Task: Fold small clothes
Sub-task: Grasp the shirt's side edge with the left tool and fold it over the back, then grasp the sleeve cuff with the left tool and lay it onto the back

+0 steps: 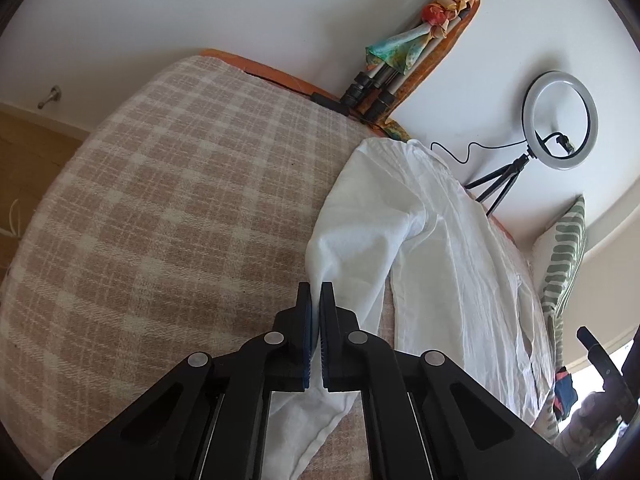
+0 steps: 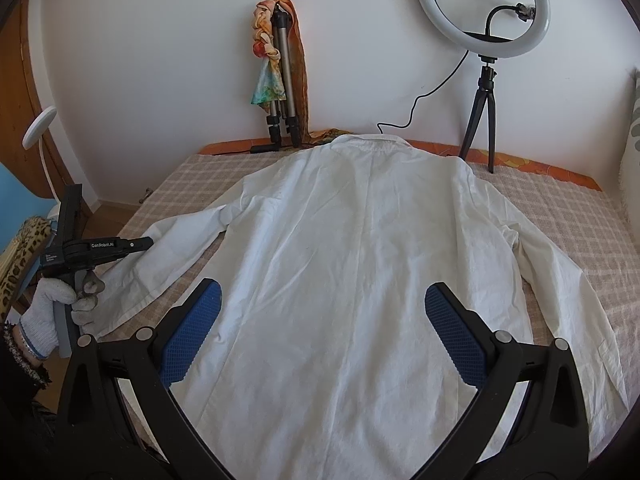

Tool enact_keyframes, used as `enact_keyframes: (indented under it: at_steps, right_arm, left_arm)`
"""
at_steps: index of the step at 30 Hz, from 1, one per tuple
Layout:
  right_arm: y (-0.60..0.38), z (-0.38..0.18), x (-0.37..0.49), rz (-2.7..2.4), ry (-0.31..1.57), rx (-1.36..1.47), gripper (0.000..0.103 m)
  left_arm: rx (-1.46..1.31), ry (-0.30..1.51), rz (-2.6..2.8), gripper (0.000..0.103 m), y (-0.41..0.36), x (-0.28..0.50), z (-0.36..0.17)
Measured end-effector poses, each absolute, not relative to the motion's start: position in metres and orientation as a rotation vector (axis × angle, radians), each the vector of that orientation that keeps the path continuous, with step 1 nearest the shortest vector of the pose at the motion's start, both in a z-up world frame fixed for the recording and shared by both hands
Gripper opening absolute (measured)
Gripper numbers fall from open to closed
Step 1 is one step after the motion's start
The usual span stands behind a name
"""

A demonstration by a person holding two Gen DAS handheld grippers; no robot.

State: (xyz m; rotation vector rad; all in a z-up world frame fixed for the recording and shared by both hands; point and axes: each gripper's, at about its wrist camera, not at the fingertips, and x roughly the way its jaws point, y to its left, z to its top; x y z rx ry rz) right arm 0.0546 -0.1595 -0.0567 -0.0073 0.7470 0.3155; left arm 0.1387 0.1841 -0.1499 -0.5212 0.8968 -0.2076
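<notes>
Left tool: jaws pressed together on the cuff end of the left sleeve of the white shirt, fabric pinched between the blue pads and lifted in a ridge off the bed. In the right wrist view the left tool sits at 9 o'clock, tip touching the sleeve end, held by a hand in a white knit glove.

Right tool: jaws wide apart, nothing between the blue pads. It hangs over the lower half of the shirt; whether it touches the cloth is not clear.

Shirt: spread flat, back side up, on a bed with a beige checked blanket. Collar at 12 o'clock by the wall, hem at 6 o'clock under the right tool. Left sleeve runs out toward 8 o'clock, right sleeve toward 4 o'clock, both lying on the blanket.

Beyond the collar, at the wall: folded tripod at 11 o'clock with a colourful scarf tied on it. Ring light on a small black tripod at 1 o'clock, its cable trailing down to the collar. Green-patterned pillow at 3 o'clock in the left wrist view, at the bed's edge.
</notes>
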Motion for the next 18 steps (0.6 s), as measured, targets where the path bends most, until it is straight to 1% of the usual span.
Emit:
enact_keyframes:
  at_steps: [3, 8, 13, 15, 17, 18]
  right_arm:
    - [-0.164, -0.056, 0.054, 0.309, 0.745, 0.001, 0.103]
    - [-0.165, -0.054, 0.055, 0.3, 0.739, 0.01, 0.103]
    - [-0.163, -0.052, 0.053, 0.301, 0.726, -0.002, 0.103]
    - [-0.163, -0.052, 0.053, 0.301, 0.723, -0.003, 0.103]
    - [-0.164, -0.051, 0.052, 0.302, 0.719, 0.0, 0.103]
    - [-0.165, -0.051, 0.051, 0.3, 0.717, 0.001, 0.103]
  left_arm:
    - [-0.509, 0.877, -0.251, 0.001, 0.167, 0.134, -0.137]
    - [-0.356, 0.853, -0.339, 0.001, 0.111, 0.123, -0.118]
    - [-0.242, 0.884, -0.43, 0.001, 0.06, 0.121, -0.126]
    - [-0.236, 0.934, -0.453, 0.009, 0.049, 0.122, -0.133]
    - [-0.229, 0.951, -0.462, 0.027, 0.044, 0.118, -0.134]
    - [-0.223, 0.941, -0.47, 0.031, 0.042, 0.113, -0.131]
